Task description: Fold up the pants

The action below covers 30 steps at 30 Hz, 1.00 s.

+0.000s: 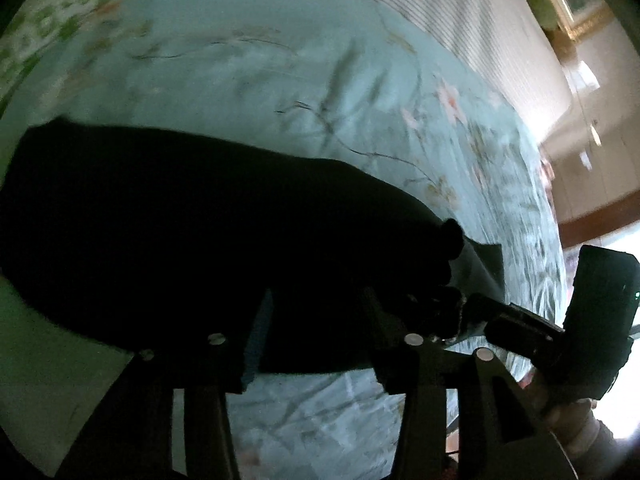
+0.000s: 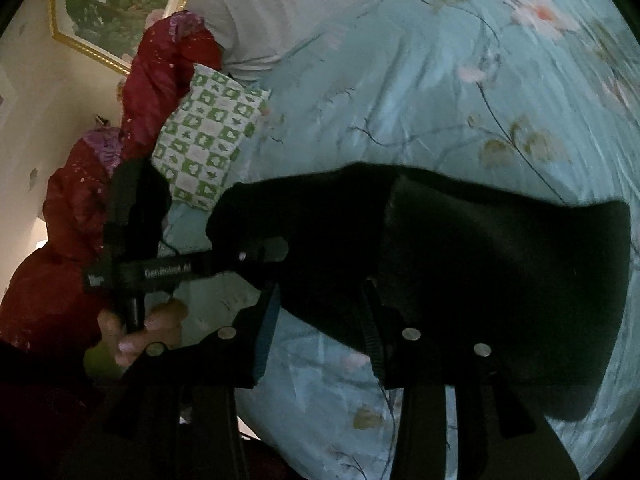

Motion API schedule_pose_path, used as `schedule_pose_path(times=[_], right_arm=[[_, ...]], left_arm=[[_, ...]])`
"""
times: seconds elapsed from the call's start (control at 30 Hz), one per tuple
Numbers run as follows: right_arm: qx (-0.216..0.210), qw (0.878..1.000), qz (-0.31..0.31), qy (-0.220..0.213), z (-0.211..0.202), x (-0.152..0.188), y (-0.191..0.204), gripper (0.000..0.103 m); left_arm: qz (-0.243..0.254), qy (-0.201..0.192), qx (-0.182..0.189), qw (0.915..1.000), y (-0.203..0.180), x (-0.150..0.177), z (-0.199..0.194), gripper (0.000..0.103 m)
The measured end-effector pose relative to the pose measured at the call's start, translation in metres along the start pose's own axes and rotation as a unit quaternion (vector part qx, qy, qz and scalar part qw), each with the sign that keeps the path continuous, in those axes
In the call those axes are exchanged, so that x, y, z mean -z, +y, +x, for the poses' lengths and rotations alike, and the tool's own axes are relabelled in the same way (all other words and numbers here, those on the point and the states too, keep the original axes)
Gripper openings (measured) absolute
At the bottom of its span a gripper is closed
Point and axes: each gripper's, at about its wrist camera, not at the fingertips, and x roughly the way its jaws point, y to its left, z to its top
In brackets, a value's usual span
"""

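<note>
Black pants (image 2: 500, 272) on floral bedspread (image 2: 400, 92), checked pillow (image 2: 208, 136)

A: What do the pants (image 1: 168, 216) look like?

B: Black, plain, so dark that seams and folds hardly show. In the left wrist view they are one broad dark mass across the floral bedspread (image 1: 280, 92).

A: Flat on the bed?

B: Partly. In the right wrist view the cloth (image 2: 500, 264) hangs as a wide drape, with one layer lapped over another along a curved edge near its middle. Its lower right part sags toward the bedspread.

A: Which end is the waistband?

B: I cannot tell; the cloth is too dark and blurred.
</note>
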Motion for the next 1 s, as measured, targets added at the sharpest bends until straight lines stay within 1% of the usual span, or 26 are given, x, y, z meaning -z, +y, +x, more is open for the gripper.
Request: schedule_pose_path(times=[0.17,0.3,0.43,0.57,0.63,0.73,1.0], right_arm=[[0.000,1.000,-0.016,0.014,0.017,-0.015,0.011,0.044],[-0.002,0.999,-0.030,0.034,0.034,-0.023,0.024,0.047],[-0.007,0.997,-0.044,0.057,0.048,-0.026,0.033,0.047],[-0.003,0.996,-0.048,0.074,0.060,-0.032,0.039,0.048],[-0.001,0.995,-0.049,0.084,0.066,-0.036,0.040,0.049],[-0.001,0.994,-0.062,0.088,0.073,-0.044,0.046,0.049],[-0.005,0.989,-0.100,0.107,0.102,-0.067,0.066,0.049]], left_arm=[[-0.052,-0.019,-0.016,0.9983,0.029,0.012,-0.017,0.052],[-0.090,-0.027,-0.028,0.9951,0.052,0.021,-0.026,0.052],[-0.127,-0.038,-0.037,0.9905,0.074,0.030,-0.037,0.054],[-0.166,-0.050,-0.055,0.9834,0.093,0.038,-0.044,0.058],[-0.180,-0.052,-0.057,0.9806,0.101,0.040,-0.046,0.058],[-0.200,-0.053,-0.060,0.9765,0.113,0.042,-0.046,0.058],[-0.246,-0.050,-0.053,0.9666,0.141,0.046,-0.043,0.059]])
